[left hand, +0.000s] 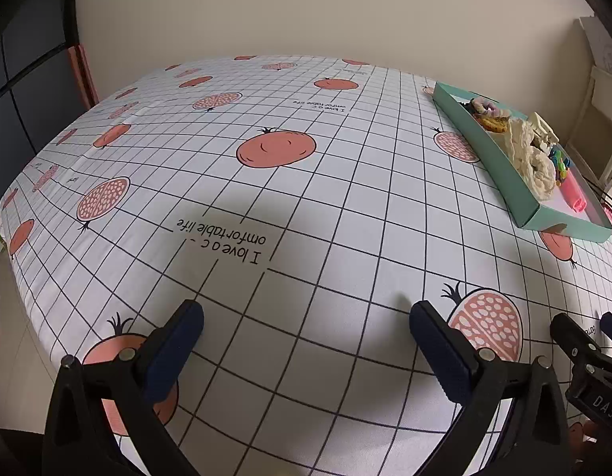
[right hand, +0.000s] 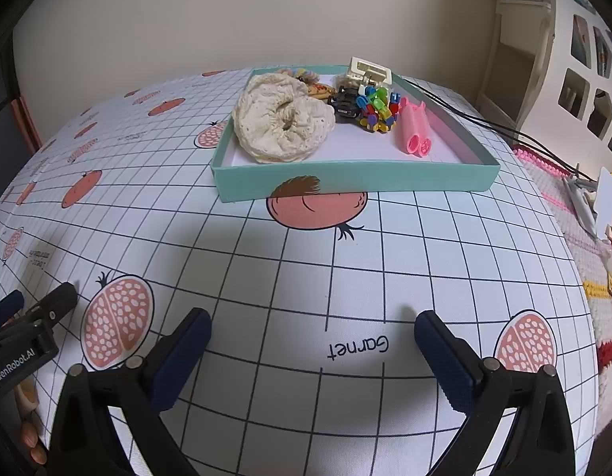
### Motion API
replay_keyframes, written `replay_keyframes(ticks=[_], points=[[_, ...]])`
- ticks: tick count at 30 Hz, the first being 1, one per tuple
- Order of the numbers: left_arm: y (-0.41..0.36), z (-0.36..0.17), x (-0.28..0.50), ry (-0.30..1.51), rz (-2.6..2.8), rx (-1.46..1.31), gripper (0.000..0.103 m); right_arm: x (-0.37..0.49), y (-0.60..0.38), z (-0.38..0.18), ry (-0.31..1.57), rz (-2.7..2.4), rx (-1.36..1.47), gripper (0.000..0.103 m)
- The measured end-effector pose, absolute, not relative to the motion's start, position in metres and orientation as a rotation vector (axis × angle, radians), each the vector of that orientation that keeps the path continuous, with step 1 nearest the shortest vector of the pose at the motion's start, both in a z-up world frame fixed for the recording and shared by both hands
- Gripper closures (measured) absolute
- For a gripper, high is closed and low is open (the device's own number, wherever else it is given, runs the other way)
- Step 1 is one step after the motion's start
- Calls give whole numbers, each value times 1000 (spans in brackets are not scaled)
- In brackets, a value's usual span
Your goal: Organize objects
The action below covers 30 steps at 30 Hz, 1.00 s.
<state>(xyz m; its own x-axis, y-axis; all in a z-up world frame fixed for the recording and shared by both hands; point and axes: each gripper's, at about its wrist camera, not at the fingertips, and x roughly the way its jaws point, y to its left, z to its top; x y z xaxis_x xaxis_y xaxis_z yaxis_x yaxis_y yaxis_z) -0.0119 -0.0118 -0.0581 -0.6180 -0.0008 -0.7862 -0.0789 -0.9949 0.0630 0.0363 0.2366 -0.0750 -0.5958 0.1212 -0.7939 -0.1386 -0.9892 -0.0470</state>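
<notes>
A teal shallow box sits on the table ahead of my right gripper. It holds a cream lace scrunchie, a pile of small colourful clips, pink hair rollers, a black clip and a cream plastic piece. In the left wrist view the box lies at the far right with the scrunchie inside. My left gripper is open and empty above the tablecloth. My right gripper is open and empty too.
The table has a white grid cloth printed with pomegranates. A pink and white knitted mat with small items lies on the right. White shelves stand at the far right. A black cable runs behind the box.
</notes>
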Motion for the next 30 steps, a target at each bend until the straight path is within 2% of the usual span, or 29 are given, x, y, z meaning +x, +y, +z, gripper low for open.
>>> replay_keyframes(ticks=[30], points=[[-10,-58,-11,128,2797,-1354,0,37,238,-76,28,2686,-1319,0]])
